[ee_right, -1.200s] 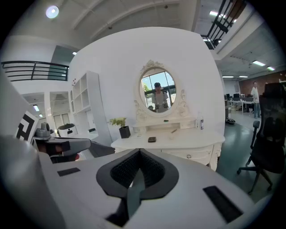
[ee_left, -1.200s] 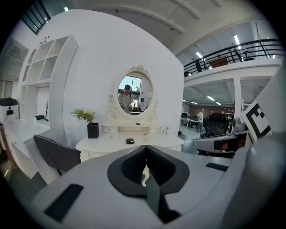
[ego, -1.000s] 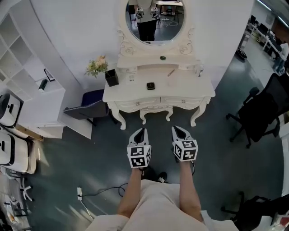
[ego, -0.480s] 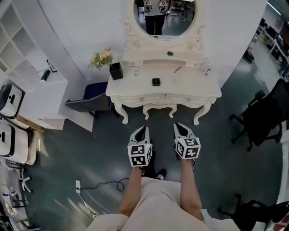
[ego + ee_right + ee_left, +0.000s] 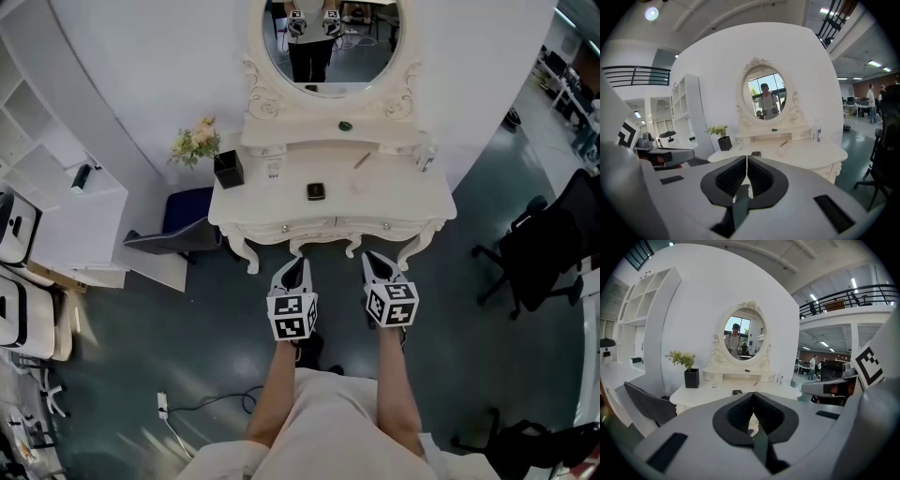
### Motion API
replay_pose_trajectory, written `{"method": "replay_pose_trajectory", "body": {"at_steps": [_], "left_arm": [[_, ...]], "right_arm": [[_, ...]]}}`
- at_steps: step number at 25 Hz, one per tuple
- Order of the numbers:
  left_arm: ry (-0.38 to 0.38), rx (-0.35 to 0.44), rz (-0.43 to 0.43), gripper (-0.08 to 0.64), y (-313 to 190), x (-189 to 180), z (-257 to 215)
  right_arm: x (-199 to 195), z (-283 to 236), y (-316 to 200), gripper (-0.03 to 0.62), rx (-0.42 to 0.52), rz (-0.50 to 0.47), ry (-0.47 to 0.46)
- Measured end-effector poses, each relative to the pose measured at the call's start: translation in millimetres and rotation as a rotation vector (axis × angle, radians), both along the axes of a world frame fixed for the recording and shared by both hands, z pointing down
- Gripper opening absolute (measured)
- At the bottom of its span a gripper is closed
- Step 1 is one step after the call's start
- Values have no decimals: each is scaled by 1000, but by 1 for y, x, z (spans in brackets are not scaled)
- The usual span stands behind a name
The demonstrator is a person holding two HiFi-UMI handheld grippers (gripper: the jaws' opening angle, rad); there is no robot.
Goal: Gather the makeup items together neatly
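In front of the white counter (image 5: 403, 192), the left gripper (image 5: 296, 266) and right gripper (image 5: 373, 261) are held clenched and empty, short of its front edge. If the jaws are not opened before contact, the makeup items could be knocked about, and the upright bottle (image 5: 427, 156) near the right edge toppled. The items are seen scattered well apart: a dark compact (image 5: 316, 191) centrally, a slim pencil (image 5: 362, 161) behind it.

Glossy white-painted dressing table (image 5: 394, 195); polished dark floor (image 5: 187, 314); matt grey plastic right gripper (image 5: 746, 158), ribbed black pads (image 5: 730, 177)
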State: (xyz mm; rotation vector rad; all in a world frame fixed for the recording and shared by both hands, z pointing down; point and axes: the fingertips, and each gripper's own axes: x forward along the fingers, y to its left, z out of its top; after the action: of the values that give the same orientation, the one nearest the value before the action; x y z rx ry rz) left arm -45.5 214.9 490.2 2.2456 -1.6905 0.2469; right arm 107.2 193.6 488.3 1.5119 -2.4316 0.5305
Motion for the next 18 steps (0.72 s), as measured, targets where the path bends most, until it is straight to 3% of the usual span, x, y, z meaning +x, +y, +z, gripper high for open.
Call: {"method": "replay_pose_trajectory", "body": {"at_steps": [9, 18], "left_arm": [[8, 9, 45, 15, -107, 4, -14], [12, 3, 92, 15, -197, -18, -9]], "right_arm": [[-1, -16, -93, 44, 18, 27, 27], [-29, -8, -174, 46, 12, 49, 30]]}}
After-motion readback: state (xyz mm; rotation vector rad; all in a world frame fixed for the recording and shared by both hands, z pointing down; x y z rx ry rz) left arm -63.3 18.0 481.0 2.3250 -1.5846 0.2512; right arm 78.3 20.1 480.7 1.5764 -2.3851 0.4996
